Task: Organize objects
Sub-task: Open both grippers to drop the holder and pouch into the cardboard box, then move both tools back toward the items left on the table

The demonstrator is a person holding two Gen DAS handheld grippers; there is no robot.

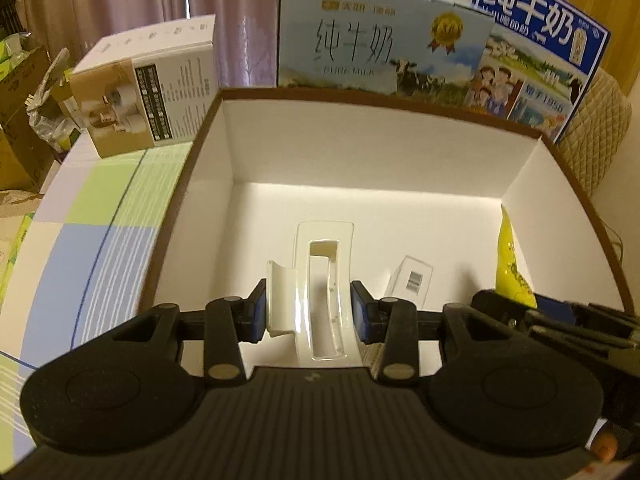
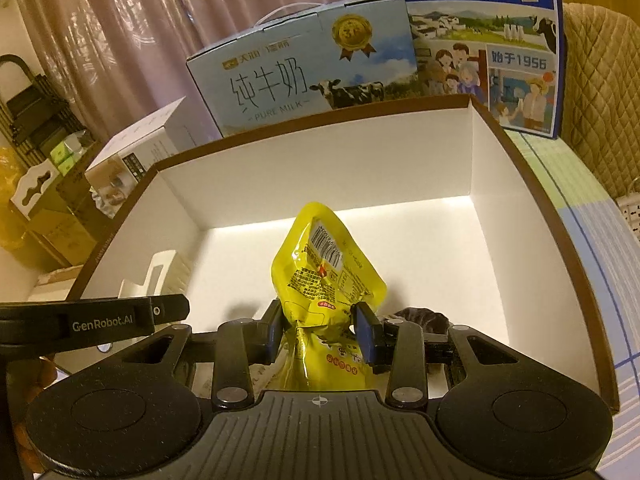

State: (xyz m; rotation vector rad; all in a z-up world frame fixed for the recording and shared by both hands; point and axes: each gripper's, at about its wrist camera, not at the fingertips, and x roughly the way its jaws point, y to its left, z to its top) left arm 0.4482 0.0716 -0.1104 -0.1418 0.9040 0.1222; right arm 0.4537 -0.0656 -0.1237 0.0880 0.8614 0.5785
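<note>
My left gripper (image 1: 308,312) is shut on a white hair claw clip (image 1: 316,292), held over the inside of a brown-rimmed white box (image 1: 360,144). My right gripper (image 2: 320,330) is shut on a yellow snack pouch (image 2: 324,272), also inside the same box (image 2: 320,168). In the left wrist view the pouch (image 1: 512,264) shows at the right wall, with the right gripper's black body below it. A small clear box with a barcode (image 1: 412,280) lies on the box floor. The clip (image 2: 156,276) and the left gripper's black arm (image 2: 96,322) appear at the left in the right wrist view.
Two milk cartons (image 1: 380,48) (image 1: 536,52) stand behind the box. A white and tan carton (image 1: 148,96) sits at the left on the checked tablecloth (image 1: 92,232). A dark crumpled item (image 2: 416,316) lies on the box floor by the right gripper. A quilted chair (image 2: 600,92) stands at the right.
</note>
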